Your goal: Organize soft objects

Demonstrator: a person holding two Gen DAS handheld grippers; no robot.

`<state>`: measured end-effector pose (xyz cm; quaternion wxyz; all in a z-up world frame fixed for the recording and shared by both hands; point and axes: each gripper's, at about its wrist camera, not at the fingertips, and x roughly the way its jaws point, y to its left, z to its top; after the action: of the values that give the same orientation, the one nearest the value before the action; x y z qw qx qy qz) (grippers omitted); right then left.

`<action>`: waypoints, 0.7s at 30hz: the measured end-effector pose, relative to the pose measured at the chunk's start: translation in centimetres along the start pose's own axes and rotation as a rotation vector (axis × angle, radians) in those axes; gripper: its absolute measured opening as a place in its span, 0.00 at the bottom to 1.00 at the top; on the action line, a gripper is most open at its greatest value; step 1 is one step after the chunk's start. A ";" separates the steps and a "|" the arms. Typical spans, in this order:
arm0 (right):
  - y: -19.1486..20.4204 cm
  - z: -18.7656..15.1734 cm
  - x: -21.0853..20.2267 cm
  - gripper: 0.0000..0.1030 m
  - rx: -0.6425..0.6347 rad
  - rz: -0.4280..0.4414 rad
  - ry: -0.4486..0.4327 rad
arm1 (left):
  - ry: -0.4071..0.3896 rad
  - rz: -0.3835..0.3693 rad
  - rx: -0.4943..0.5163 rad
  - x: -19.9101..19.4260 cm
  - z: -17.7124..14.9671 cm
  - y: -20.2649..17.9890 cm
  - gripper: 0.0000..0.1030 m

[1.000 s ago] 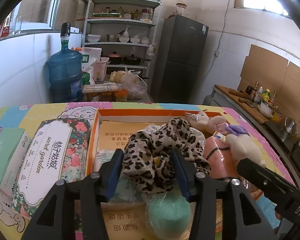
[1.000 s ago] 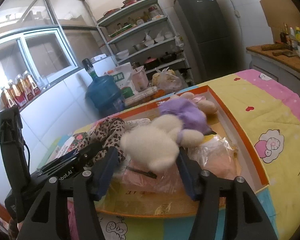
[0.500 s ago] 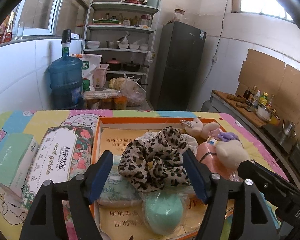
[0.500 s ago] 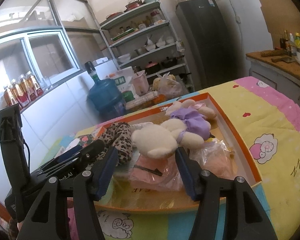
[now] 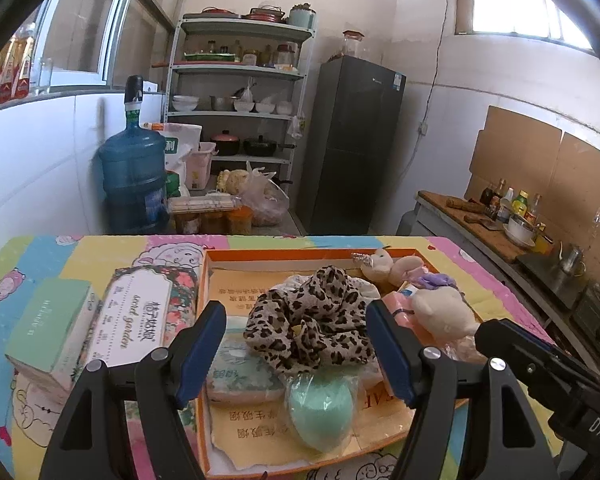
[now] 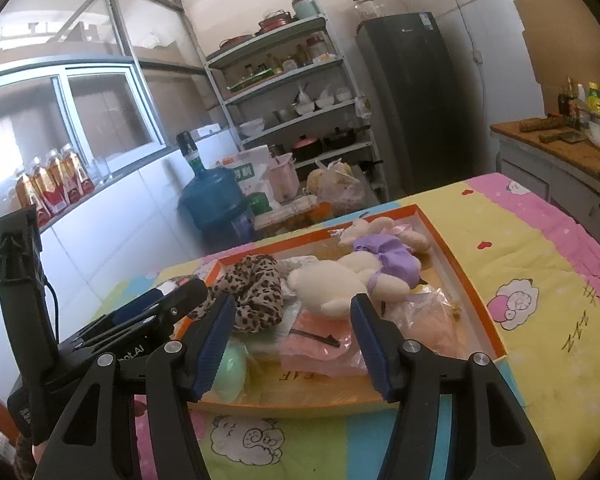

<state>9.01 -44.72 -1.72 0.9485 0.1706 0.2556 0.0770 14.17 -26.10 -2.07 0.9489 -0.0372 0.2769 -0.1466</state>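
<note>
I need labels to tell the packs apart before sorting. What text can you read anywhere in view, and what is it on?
"secret garden": floral tissue pack, beside the orange box; its Chinese characters are unclear.
"DAS": right hand-held gripper body.
"bot.AI", partly cut off: left hand-held gripper body.
Green box: lettering too small.
Paper lining in the orange box: Chinese print upside down, unreadable.
Fridge sticker: blurred.

scarf (image 5: 316,320) covers the items under it | green ball (image 5: 320,412) wrapped in plastic, half behind left finger in right view (image 6: 230,368) | pink pack (image 6: 320,344) partly under plush (image 6: 332,284) | tissue box (image 5: 48,332) text too small to read | right gripper body cut off by left view's edge
</note>
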 end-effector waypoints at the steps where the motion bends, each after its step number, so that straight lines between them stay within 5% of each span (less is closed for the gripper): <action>1: 0.2 0.0 -0.3 0.60 -0.002 0.000 -0.004 | -0.002 0.001 0.000 -0.2 0.0 0.1 0.70; 21: 3.8 -1.0 -4.2 0.60 -0.045 -0.024 -0.070 | -0.079 0.083 0.014 -6.6 -0.2 1.5 0.70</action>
<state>4.70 -41.87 0.75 0.9612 0.1490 0.2227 0.0655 9.07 -22.72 0.92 0.9646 -0.0248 0.2396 -0.1073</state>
